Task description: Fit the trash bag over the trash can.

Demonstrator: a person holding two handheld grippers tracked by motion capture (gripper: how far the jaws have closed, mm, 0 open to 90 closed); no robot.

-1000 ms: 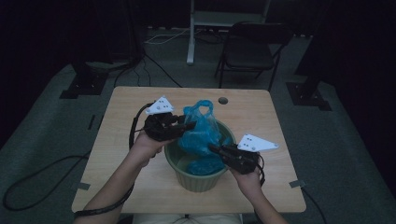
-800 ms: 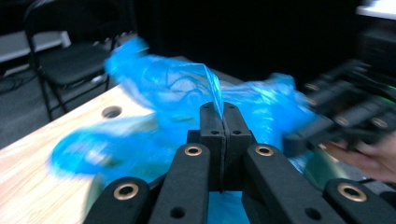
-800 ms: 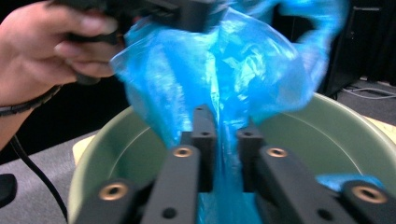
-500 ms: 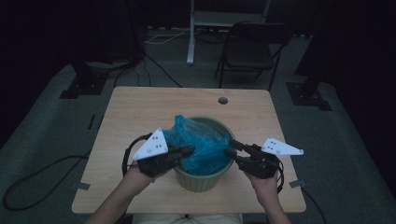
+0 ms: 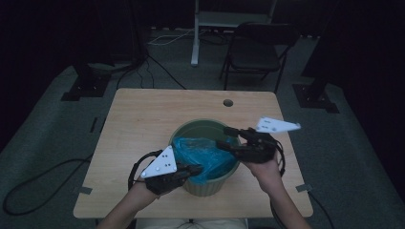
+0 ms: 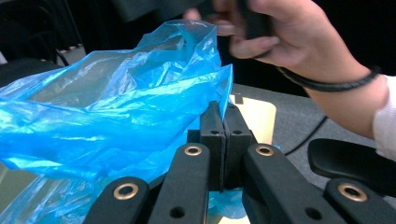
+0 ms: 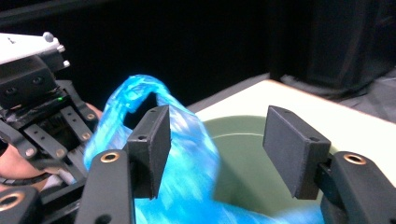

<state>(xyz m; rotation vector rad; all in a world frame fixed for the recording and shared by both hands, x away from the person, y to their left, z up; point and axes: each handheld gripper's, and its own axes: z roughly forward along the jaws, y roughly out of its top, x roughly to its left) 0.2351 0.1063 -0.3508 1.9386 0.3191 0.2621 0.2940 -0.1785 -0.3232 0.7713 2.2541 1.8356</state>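
Observation:
A green bucket (image 5: 206,183) stands near the table's front edge, with a crumpled blue plastic bag (image 5: 203,155) lying in it and over its left rim. My left gripper (image 5: 198,168) is at that rim, shut on the bag's edge; in the left gripper view the pads (image 6: 223,135) pinch the blue film (image 6: 116,112). My right gripper (image 5: 224,137) hovers over the bucket's right side. Its jaws have just been opening, and in the right gripper view (image 7: 215,135) they stand wide apart. The bag (image 7: 187,158) rises beside the left jaw, not pressed, above the bucket (image 7: 243,158).
The wooden table (image 5: 143,119) has a small round hole (image 5: 228,102) near its far edge. A folding chair (image 5: 255,52) and stand bases sit on the dark floor behind. Cables trail from both grippers toward the front edge.
The bag, held high over the bucket before, has come down into it. My left gripper pulled its edge down to the near-left rim. My right gripper let go, opened and rose.

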